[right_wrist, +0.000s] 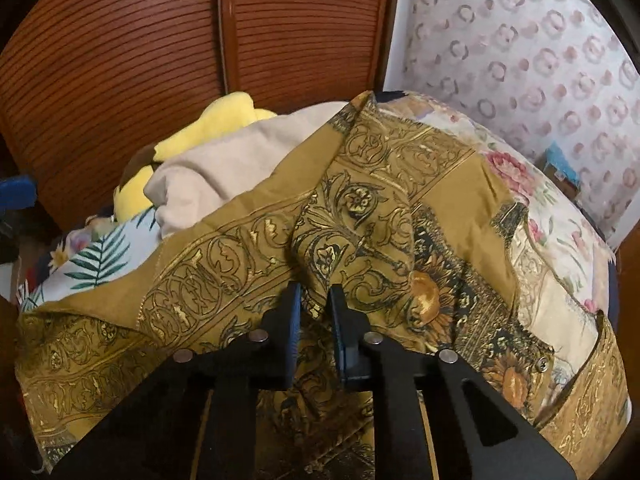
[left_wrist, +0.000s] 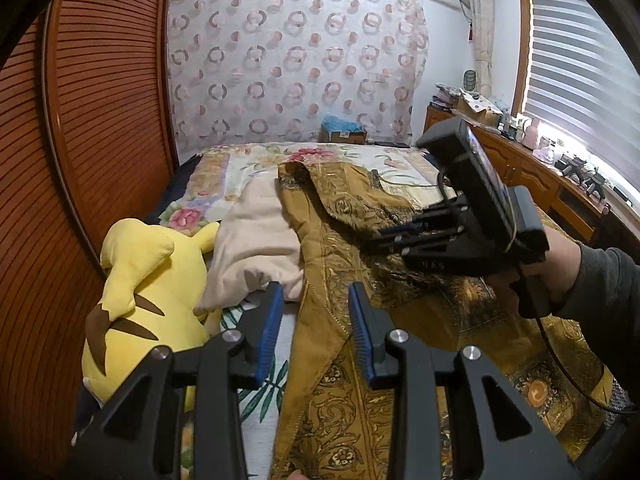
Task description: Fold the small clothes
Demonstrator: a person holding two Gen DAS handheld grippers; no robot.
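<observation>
Gold patterned shirt [right_wrist: 360,208] lay spread across floral bedspread [left_wrist: 248,168], beside cream garment [left_wrist: 256,240] and yellow plush toy [left_wrist: 148,280] near wooden slatted doors [left_wrist: 100,120]. Right gripper [right_wrist: 316,292] pointed down, blue pads pinched on raised fold of shirt. Left gripper [left_wrist: 316,292] hung over shirt's edge, jaws partly apart, gripping nothing. Hand [left_wrist: 560,272] in grey sleeve [left_wrist: 604,284] held right gripper.

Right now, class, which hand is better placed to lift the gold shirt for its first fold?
Right. Its tool has fabric of the gold shirt bunched between its tips; the left tool stands open, gripping nothing.
</observation>
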